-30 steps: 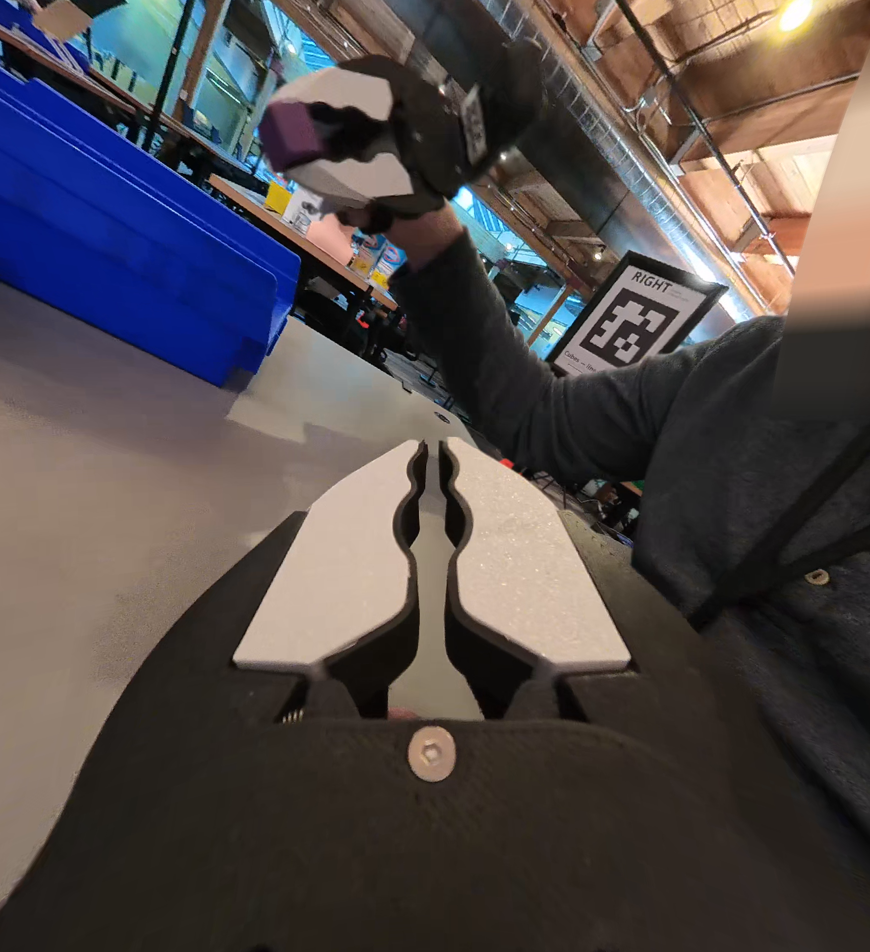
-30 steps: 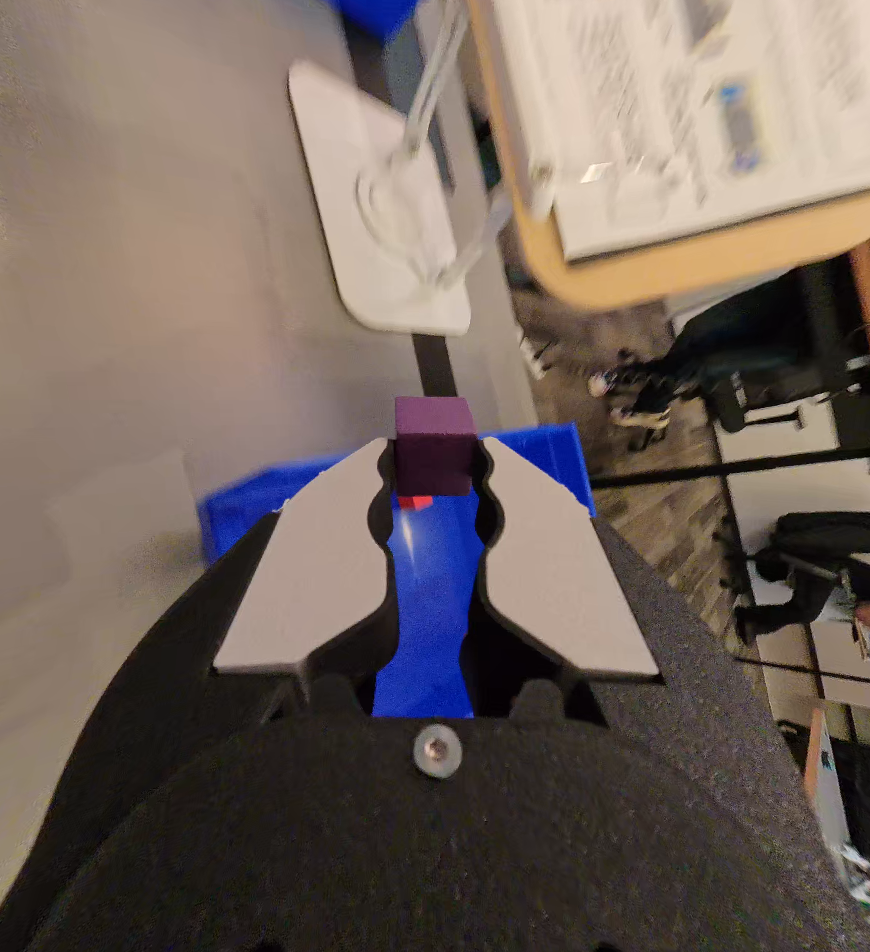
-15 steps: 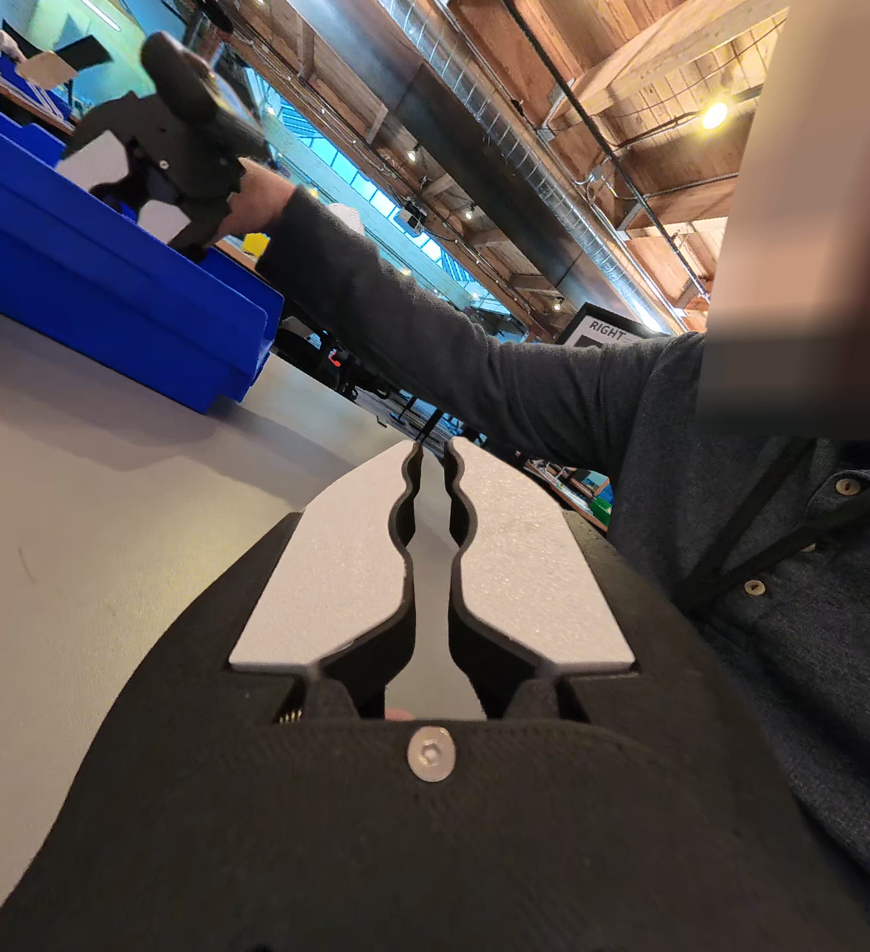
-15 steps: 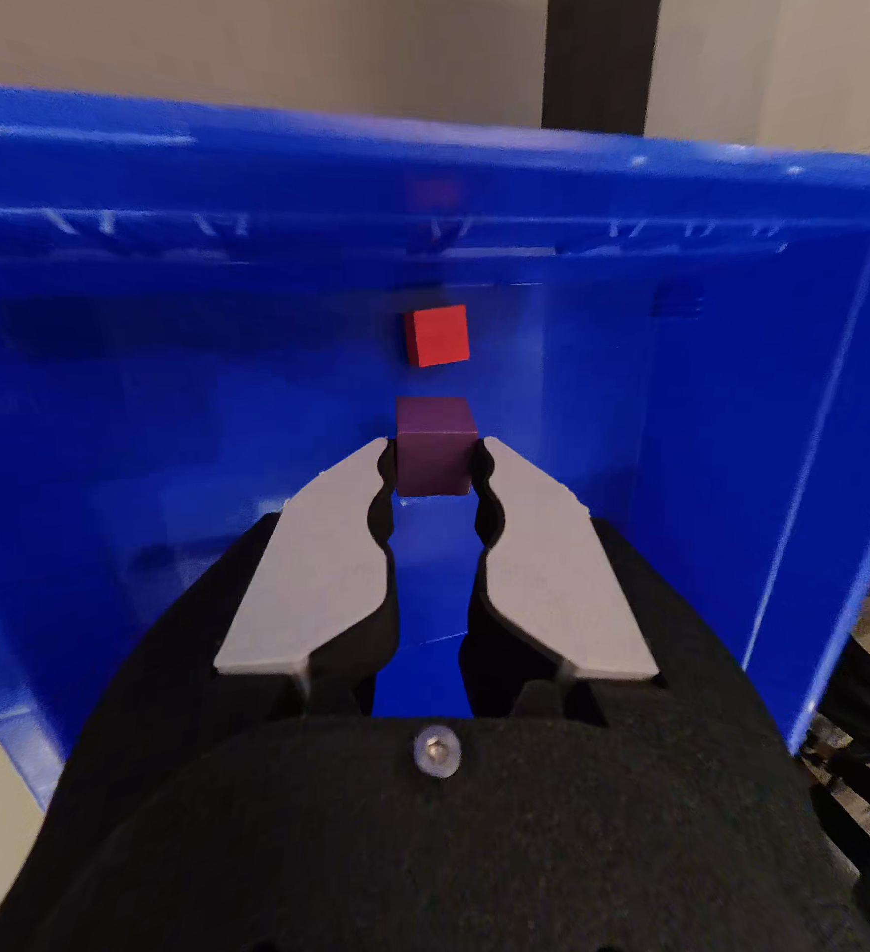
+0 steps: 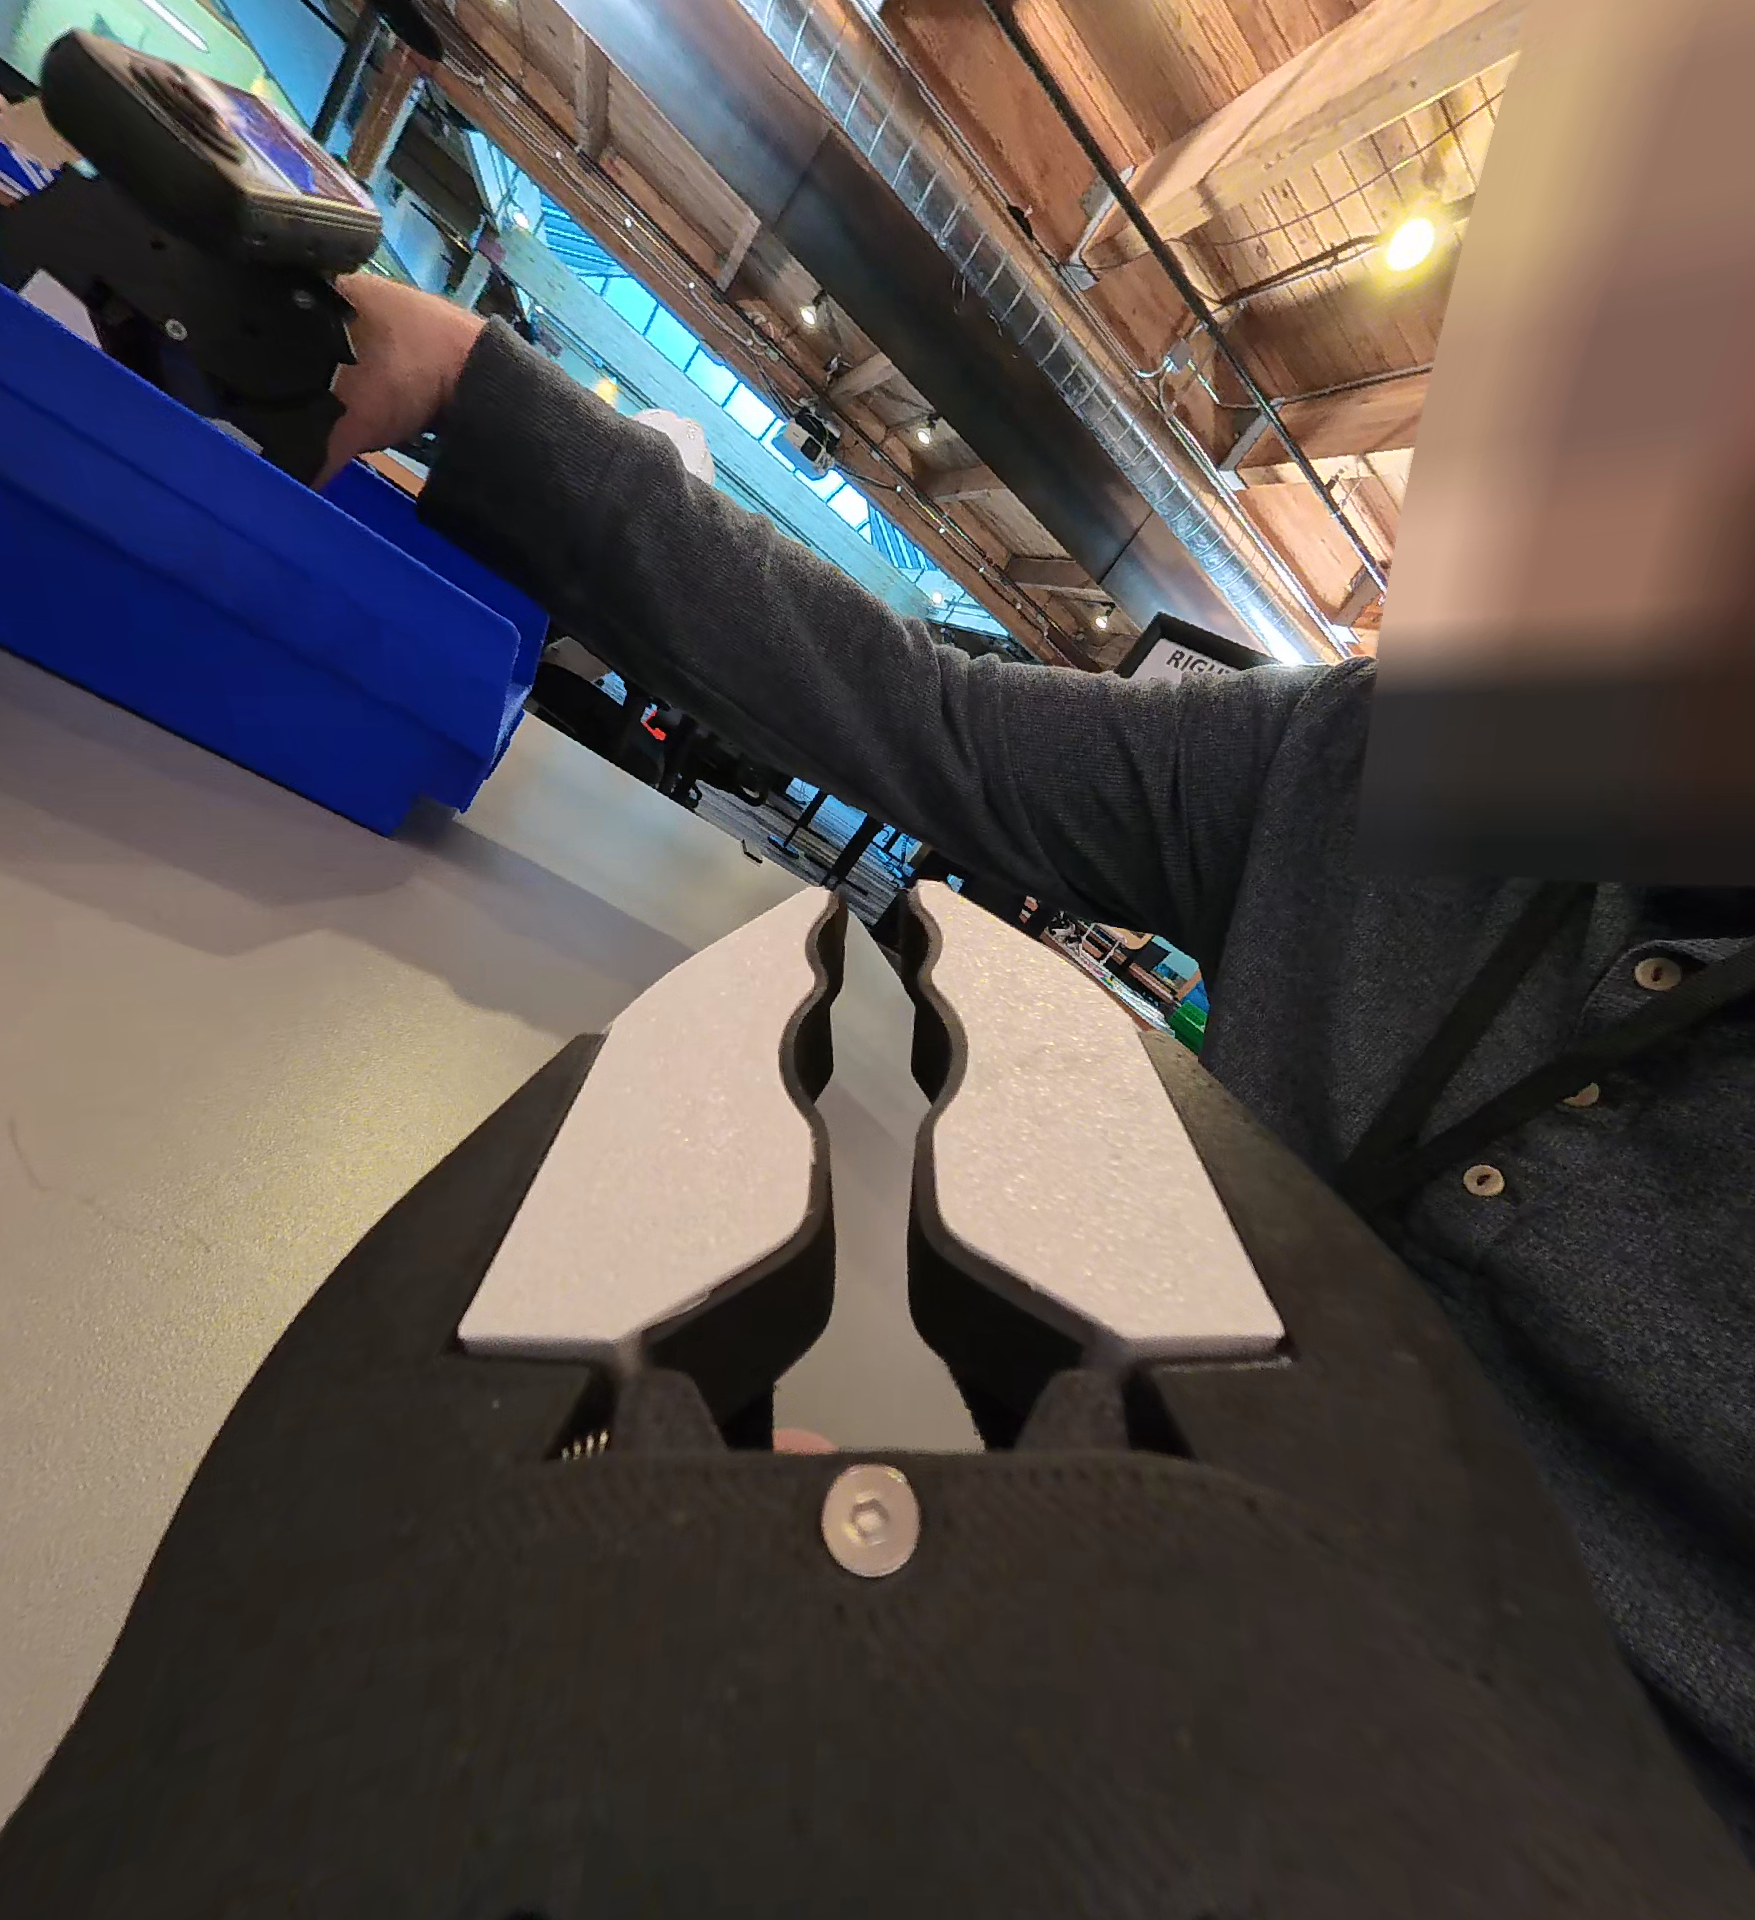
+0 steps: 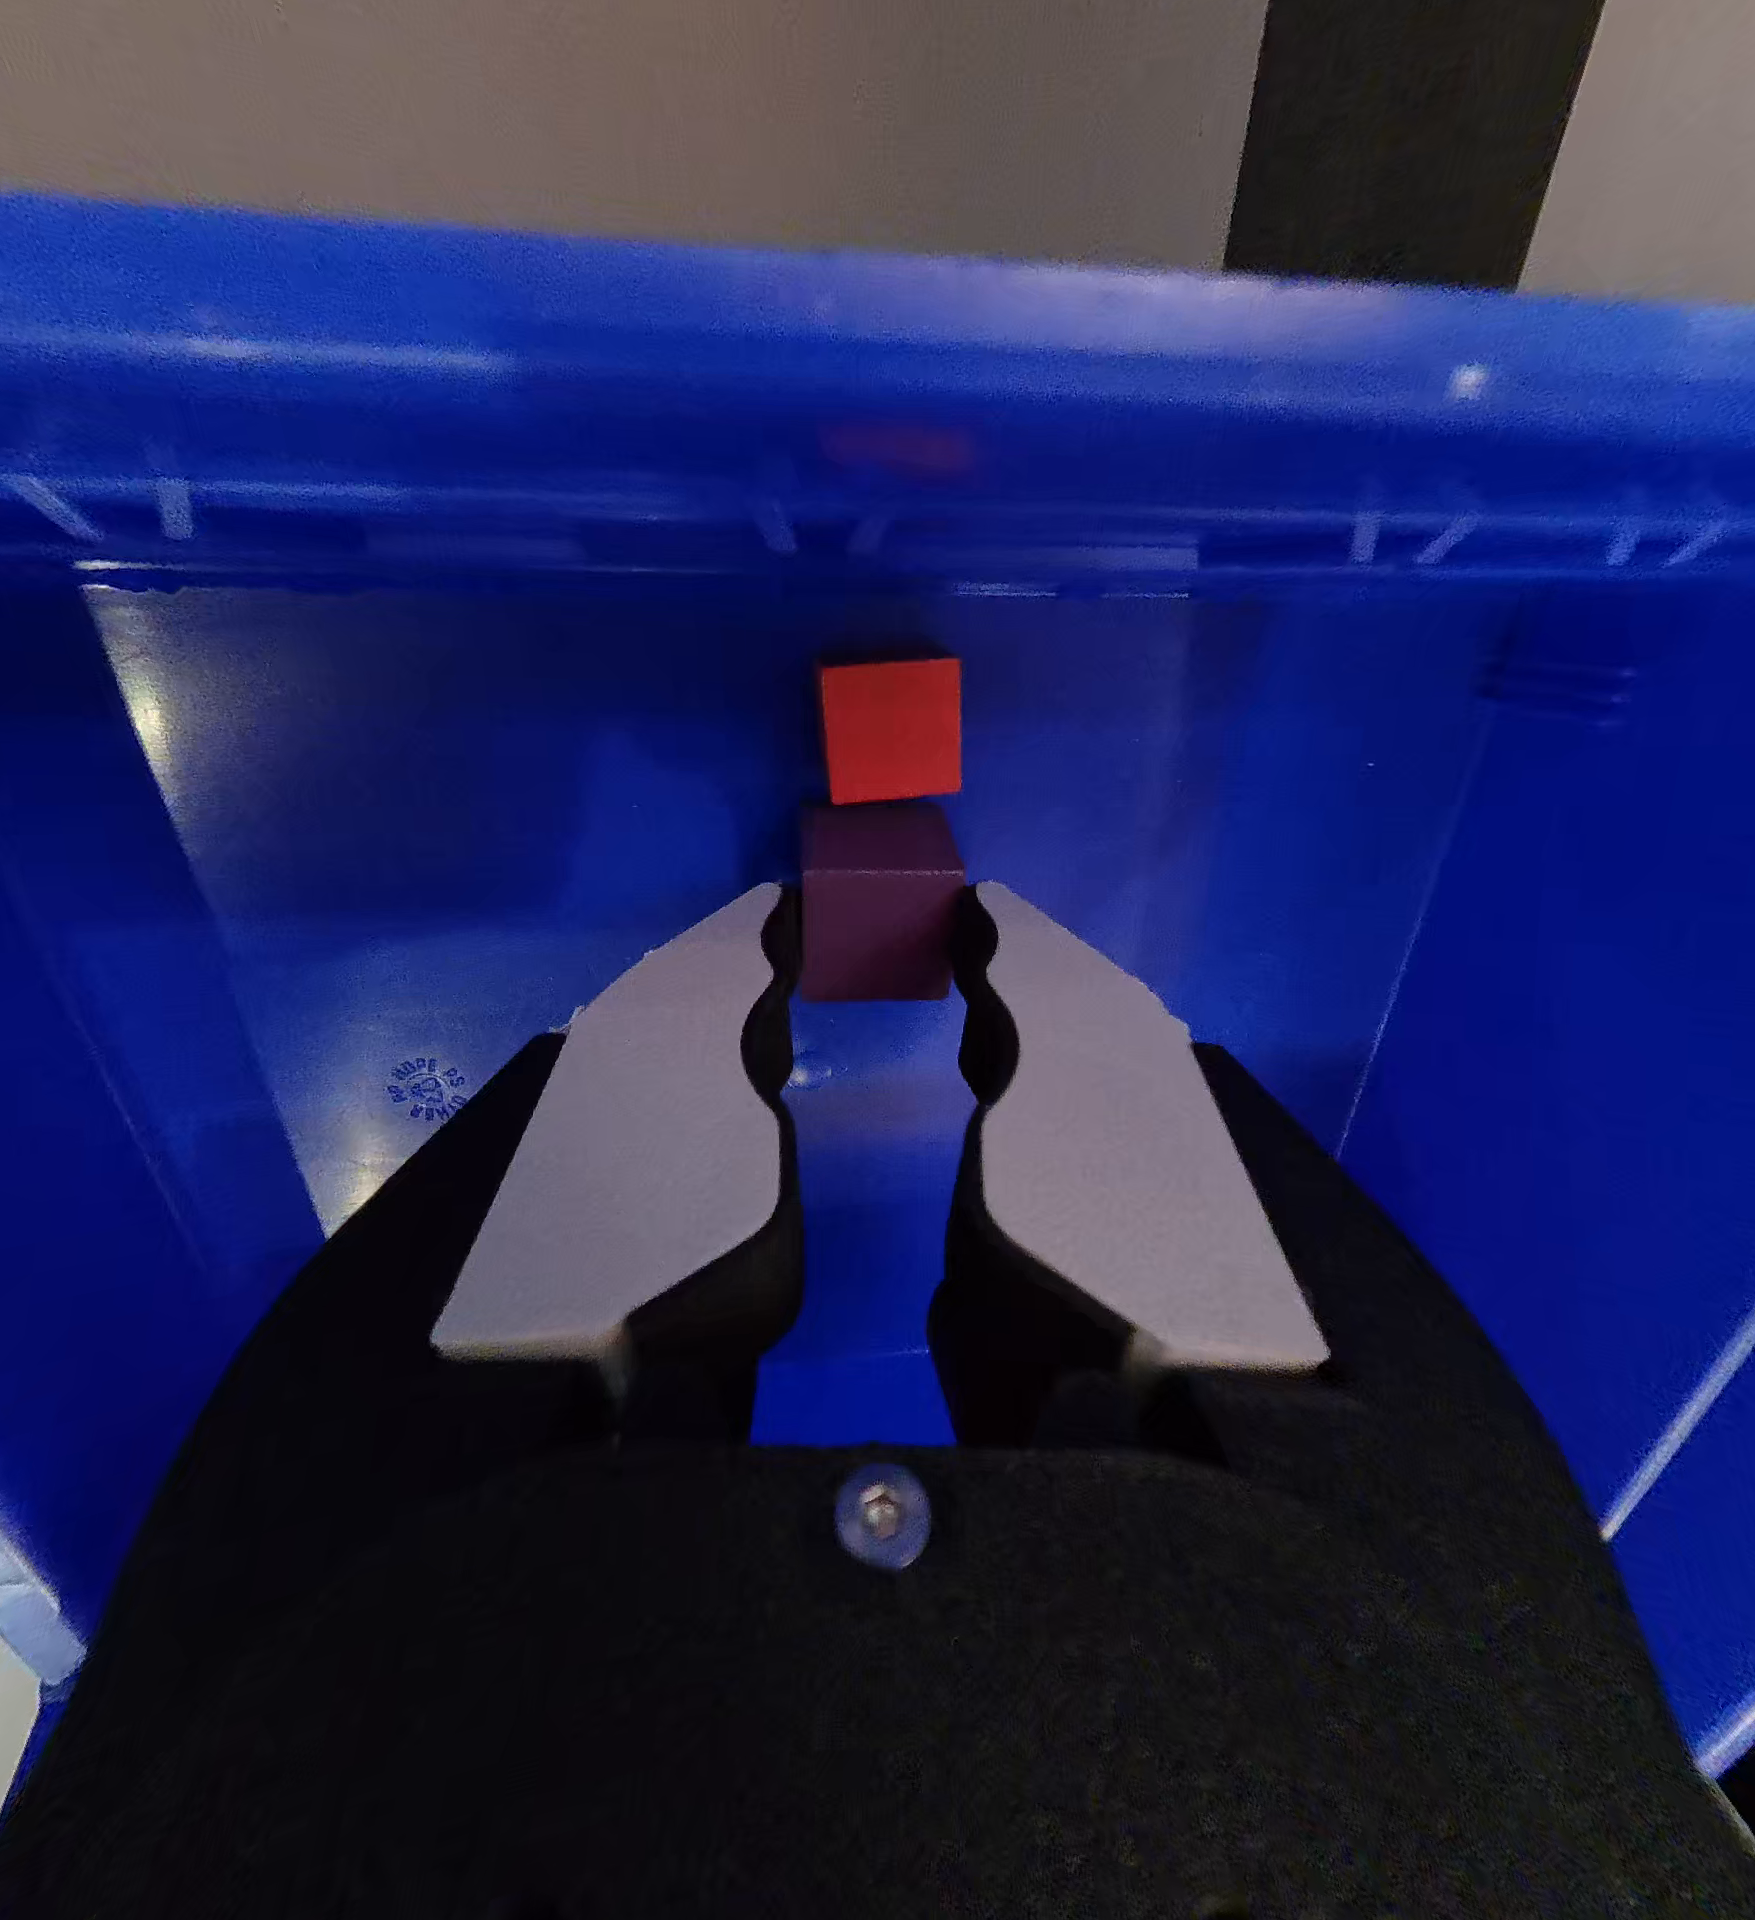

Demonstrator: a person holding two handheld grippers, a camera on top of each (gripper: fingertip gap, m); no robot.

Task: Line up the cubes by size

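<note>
My right gripper (image 6: 878, 914) is shut on a small purple cube (image 6: 878, 935), with both pads pressed on its sides. It holds the cube inside a blue bin (image 6: 333, 779), just in front of a red cube (image 6: 891, 743) that lies on the bin floor. In the left wrist view the right gripper's black body (image 5: 208, 270) reaches over the bin's rim (image 5: 177, 582), and its fingers are hidden there. My left gripper (image 5: 868, 904) rests low over the grey table (image 5: 177, 1039). Its jaws stand a narrow slit apart with nothing between them.
A person's grey sleeve (image 5: 800, 665) stretches from the right across to the bin. The bin's walls close in around my right gripper on all sides. A dark post (image 6: 1403, 135) stands beyond the bin's far wall. The tips of one gripper are about 40 cm away from the tips of the other.
My right gripper carried the purple cube over the bin and down into it, close to the red cube. My left gripper's jaws parted slightly and its view tilted.
</note>
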